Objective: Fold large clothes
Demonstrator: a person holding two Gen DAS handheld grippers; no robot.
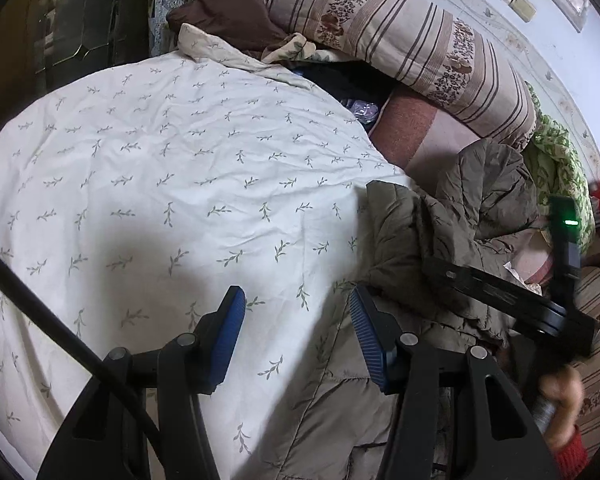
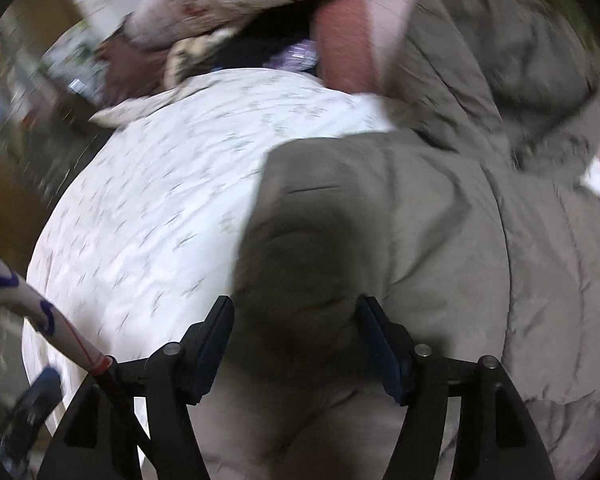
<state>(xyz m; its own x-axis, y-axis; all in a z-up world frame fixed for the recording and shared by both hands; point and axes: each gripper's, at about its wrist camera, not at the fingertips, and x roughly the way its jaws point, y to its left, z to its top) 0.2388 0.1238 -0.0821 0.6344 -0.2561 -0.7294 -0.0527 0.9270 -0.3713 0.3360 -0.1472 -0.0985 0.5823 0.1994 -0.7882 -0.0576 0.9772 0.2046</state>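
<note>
Both wrist views down over bed (image 1: 140, 160)

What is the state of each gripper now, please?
Left gripper: open, holding nothing, above the leaf-print quilt.
Right gripper: open, over the khaki padded jacket, not gripping it.

**Dim indoor light, one view sharp, one smeared**

Left wrist view is crisp, with soft shadows on the white quilt (image 1: 172, 168). Right wrist view is motion-blurred throughout; a dark shadow sits on the olive jacket (image 2: 440, 240). Fisheye bending and black corners frame both.
</note>
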